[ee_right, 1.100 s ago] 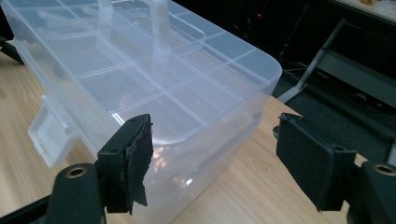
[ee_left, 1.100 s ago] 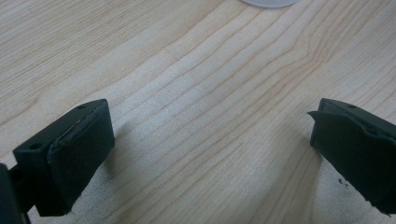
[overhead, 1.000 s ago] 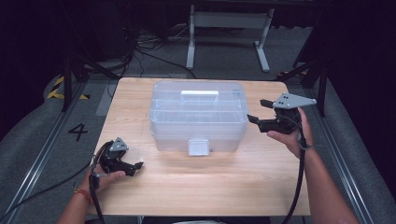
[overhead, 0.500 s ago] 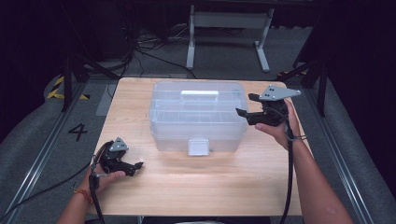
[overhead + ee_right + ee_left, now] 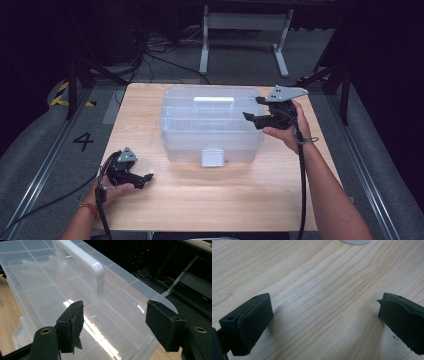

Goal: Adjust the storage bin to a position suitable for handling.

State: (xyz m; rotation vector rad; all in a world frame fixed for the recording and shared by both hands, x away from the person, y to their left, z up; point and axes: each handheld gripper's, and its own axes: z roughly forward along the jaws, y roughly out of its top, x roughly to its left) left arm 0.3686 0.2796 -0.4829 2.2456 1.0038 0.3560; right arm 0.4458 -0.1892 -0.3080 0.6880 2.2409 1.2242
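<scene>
I'm holding the right gripper [image 5: 253,110] open over the box's [image 5: 210,127] right end, its handle [image 5: 82,263] lying beyond the empty jaws. The box is sitting mid-table [image 5: 225,200], toward the far edge. My left gripper [image 5: 145,179] is resting open by the near left corner.

Two black handheld grippers, the left gripper [image 5: 145,177] and the right gripper [image 5: 248,116], each carry a grey three-cornered plate on top and trail a black cable back along the forearm. Their blocky black jaws show round screw holes and worn, frayed pads. An orange band circles the wrist behind the left gripper.
</scene>
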